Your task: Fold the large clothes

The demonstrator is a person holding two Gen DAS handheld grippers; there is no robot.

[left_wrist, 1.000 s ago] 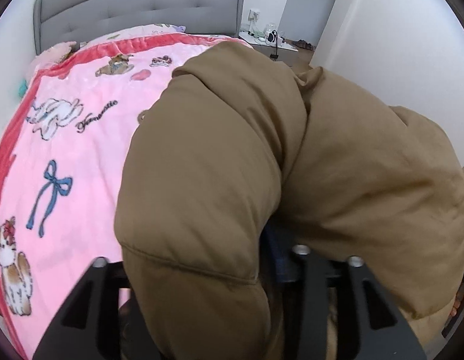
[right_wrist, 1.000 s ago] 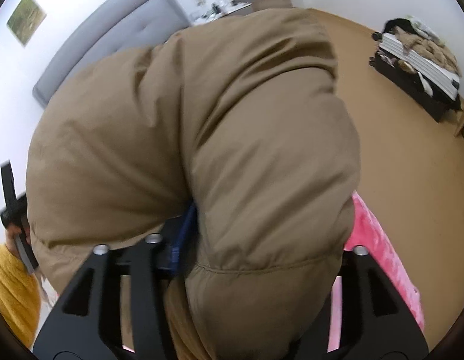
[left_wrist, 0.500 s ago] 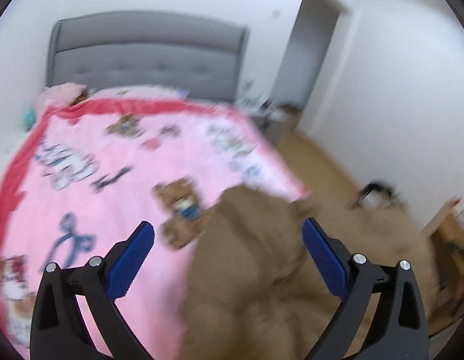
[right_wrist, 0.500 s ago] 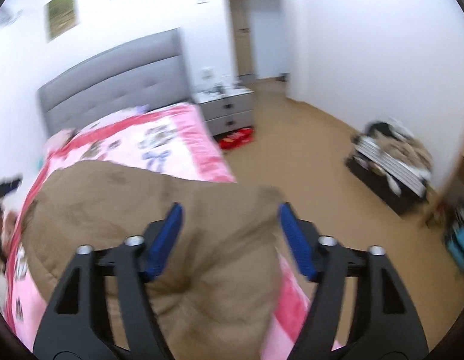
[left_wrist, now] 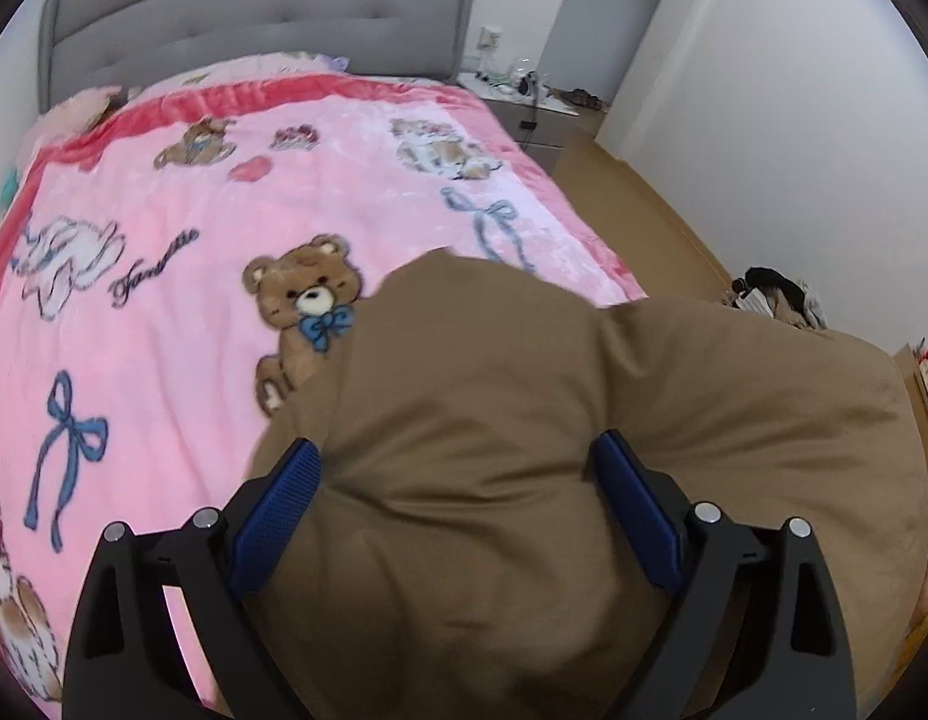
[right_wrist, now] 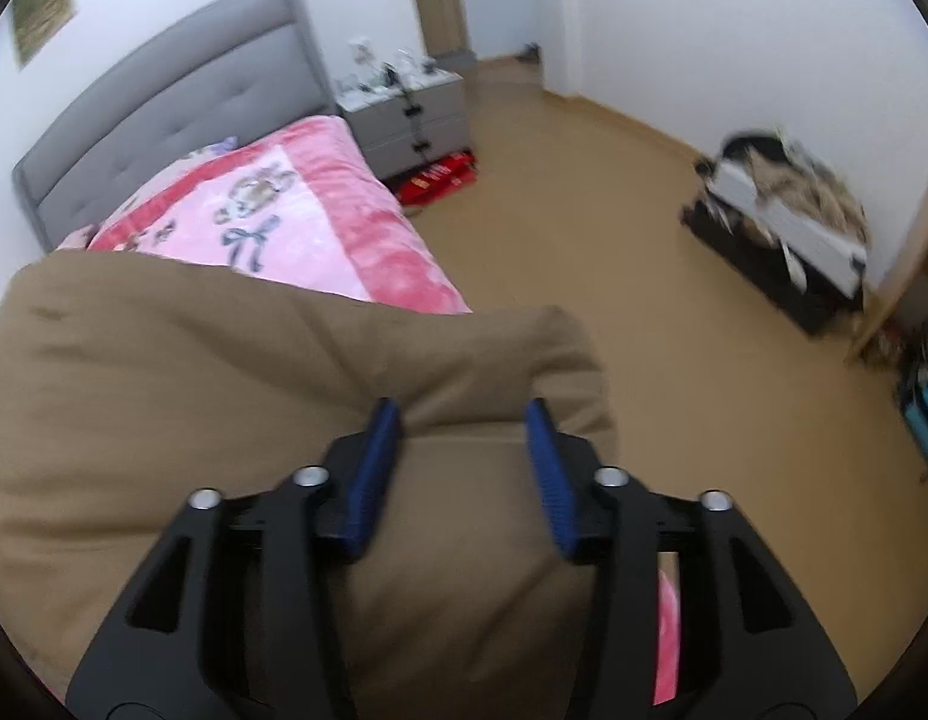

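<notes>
Left wrist view: the brown padded coat [left_wrist: 524, 420] lies bunched at the bed's [left_wrist: 164, 240] foot corner, directly under both grippers, long axis across the foot edge. Left gripper [left_wrist: 458, 480] spread wide, straddling a fold; right gripper [right_wrist: 461, 438] likewise spread, gripping nothing.

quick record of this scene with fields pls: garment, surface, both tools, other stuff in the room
garment: brown padded jacket, bunched on the near part of the bed
surface: pink blanket with bears and bows, grey headboard behind
left tool: open, jaws spread over the jacket
right tool: open, jaws either side of a jacket fold
nightstand: grey, beside the bed
floor: tan, with a cluttered dark case by the wall
</notes>
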